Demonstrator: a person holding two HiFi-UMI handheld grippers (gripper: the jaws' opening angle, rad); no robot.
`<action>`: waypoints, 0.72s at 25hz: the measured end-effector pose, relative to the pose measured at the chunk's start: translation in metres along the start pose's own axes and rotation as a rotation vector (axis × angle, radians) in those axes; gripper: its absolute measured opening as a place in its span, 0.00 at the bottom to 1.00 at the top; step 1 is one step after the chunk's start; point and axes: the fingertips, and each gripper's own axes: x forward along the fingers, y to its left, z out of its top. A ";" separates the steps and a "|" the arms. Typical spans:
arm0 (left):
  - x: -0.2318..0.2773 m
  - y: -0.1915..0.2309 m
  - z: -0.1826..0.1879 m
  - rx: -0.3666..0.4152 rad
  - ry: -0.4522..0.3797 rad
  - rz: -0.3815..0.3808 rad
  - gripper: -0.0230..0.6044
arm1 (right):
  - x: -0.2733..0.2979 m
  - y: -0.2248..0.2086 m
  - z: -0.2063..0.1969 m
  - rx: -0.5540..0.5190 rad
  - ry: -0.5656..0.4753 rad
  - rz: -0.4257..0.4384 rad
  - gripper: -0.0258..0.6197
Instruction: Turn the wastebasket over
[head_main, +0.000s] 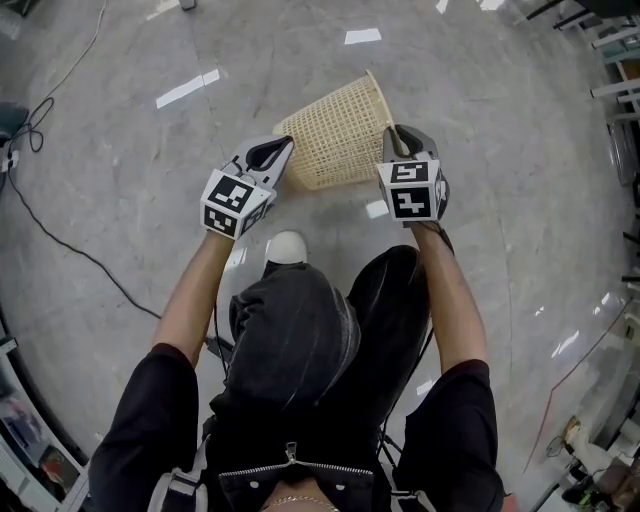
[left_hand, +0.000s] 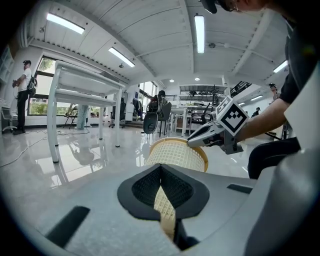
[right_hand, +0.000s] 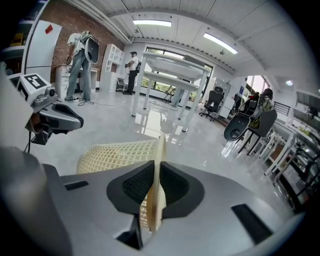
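You have the wastebasket (head_main: 335, 140) between your two grippers, out past your knees and over the grey polished floor (head_main: 120, 150). It lies tipped on its side: the wide open rim faces far and right, and the narrower bottom end points left and toward you. It looks lifted off the floor, though the steep head view doesn't make that certain.

Your left gripper (head_main: 283, 148) is clamped on the cream mesh at the narrow end. In the left gripper view its dark pads (left_hand: 145, 187) are pressed together with only a thin strip of the lattice wall pinched between them. The rest of the basket (left_hand: 175, 152) stretches away beyond the jaws. Your right gripper (left_hand: 192, 141) shows at the far rim in that same view.

Your right gripper (head_main: 395, 135) is closed on the rim at the right side. In the right gripper view the rim's edge stands upright between the pads (right_hand: 172, 187), which grip it from both sides, and the mesh wall (right_hand: 120, 152) curves away to the left. Your left gripper (right_hand: 75, 120) is visible at the far left of that picture.

Your white shoe (head_main: 287, 247) sits on the floor just near of the basket, between your arms. A dark cable (head_main: 60, 240) trails across the floor well off to the left. A white table (left_hand: 85, 85) stands far across the room.
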 end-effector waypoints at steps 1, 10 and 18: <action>0.002 0.000 -0.002 -0.006 -0.002 -0.001 0.04 | 0.000 -0.002 -0.004 0.002 0.008 -0.006 0.11; 0.020 -0.008 -0.025 -0.103 -0.019 -0.048 0.22 | -0.001 -0.023 -0.044 0.028 0.076 -0.042 0.10; 0.024 -0.006 -0.059 -0.168 0.024 -0.016 0.48 | 0.000 -0.031 -0.055 0.039 0.065 -0.050 0.10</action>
